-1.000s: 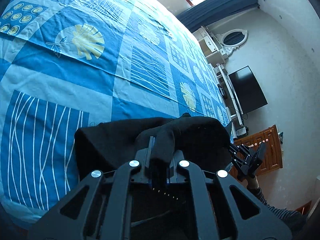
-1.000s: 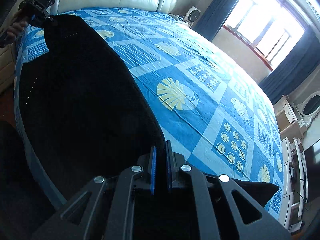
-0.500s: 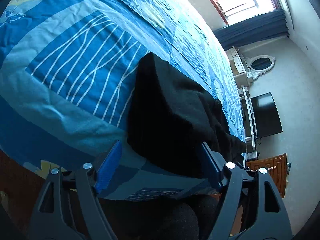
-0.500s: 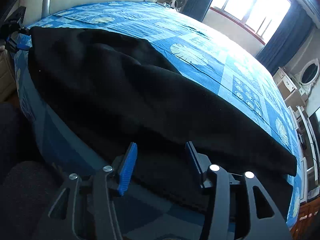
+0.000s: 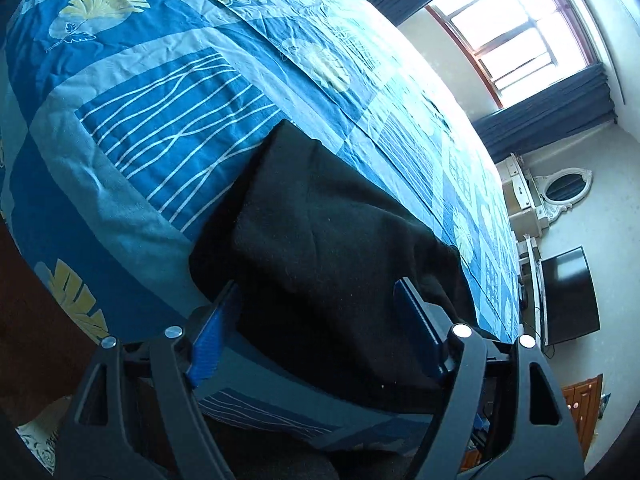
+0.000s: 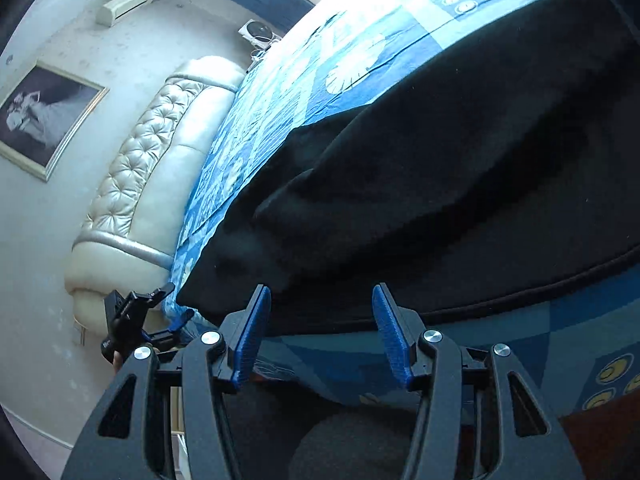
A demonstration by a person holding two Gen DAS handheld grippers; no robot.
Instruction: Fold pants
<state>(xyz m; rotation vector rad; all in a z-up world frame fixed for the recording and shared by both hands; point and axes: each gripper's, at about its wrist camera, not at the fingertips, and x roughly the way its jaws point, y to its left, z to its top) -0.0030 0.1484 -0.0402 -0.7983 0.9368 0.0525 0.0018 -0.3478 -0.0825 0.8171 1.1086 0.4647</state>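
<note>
The black pants (image 5: 320, 248) lie folded lengthwise along the near edge of the bed, on the blue patterned bedspread (image 5: 160, 120). My left gripper (image 5: 316, 312) is open and empty, its blue-padded fingers (image 5: 208, 336) either side of one end of the pants. My right gripper (image 6: 320, 312) is open and empty just off the bed's edge, near the long hem of the pants (image 6: 440, 184). The left gripper also shows in the right wrist view (image 6: 140, 320), small, at the far end of the pants.
A padded cream headboard (image 6: 152, 160) and a framed picture (image 6: 44, 116) stand at one end. A window with dark curtains (image 5: 552, 100), a dresser with an oval mirror (image 5: 560, 192), a black TV (image 5: 568, 292) and a wooden cabinet (image 5: 580, 408) are at the other.
One second ago both grippers were shut on the pants, holding them up. Both have let go and opened. The pants now lie on the bed, and both grippers have drawn back to the bed's edge.
</note>
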